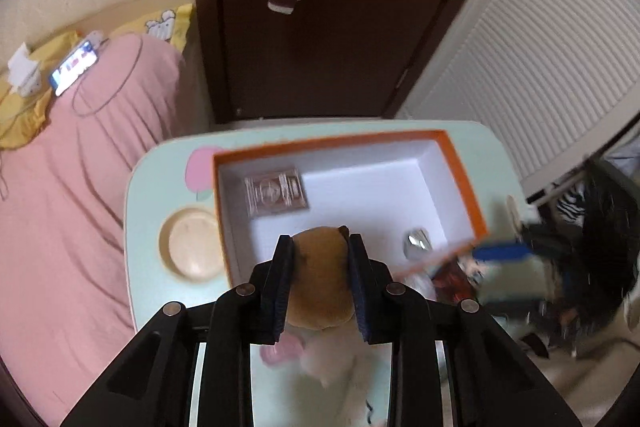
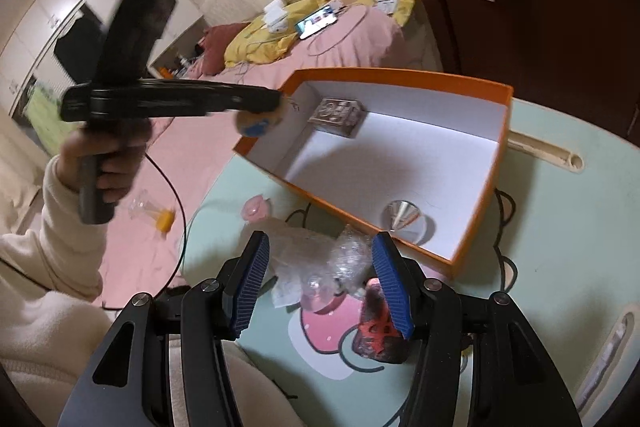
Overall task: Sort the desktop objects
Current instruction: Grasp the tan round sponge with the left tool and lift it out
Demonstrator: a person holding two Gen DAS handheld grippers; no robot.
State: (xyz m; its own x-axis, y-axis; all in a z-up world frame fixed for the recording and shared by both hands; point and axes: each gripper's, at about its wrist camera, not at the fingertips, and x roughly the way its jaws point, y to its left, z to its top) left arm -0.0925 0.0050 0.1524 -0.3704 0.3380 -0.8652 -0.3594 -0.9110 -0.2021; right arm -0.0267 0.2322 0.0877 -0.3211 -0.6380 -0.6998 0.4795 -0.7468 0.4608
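My left gripper (image 1: 320, 247) is shut on a brown and white plush toy (image 1: 322, 279) and holds it above the near edge of the orange box (image 1: 460, 163). The box has a white inside and holds a card pack (image 1: 276, 191) and a shiny metal cone (image 1: 418, 241). In the right wrist view my right gripper (image 2: 320, 259) is open, low over crumpled clear plastic wrap (image 2: 340, 259) and a red and black packet (image 2: 376, 335) on the table. The left gripper (image 2: 256, 101) with the toy (image 2: 256, 123) shows at the box's (image 2: 492, 91) left corner.
The pale green table (image 2: 560, 227) has a round cup recess (image 1: 192, 243) left of the box and a pen groove (image 2: 544, 151) behind it. A small pink thing (image 2: 254, 209) lies near the table's left edge. A pink bed (image 1: 80, 187) is to the left, a dark door (image 1: 340, 27) behind.
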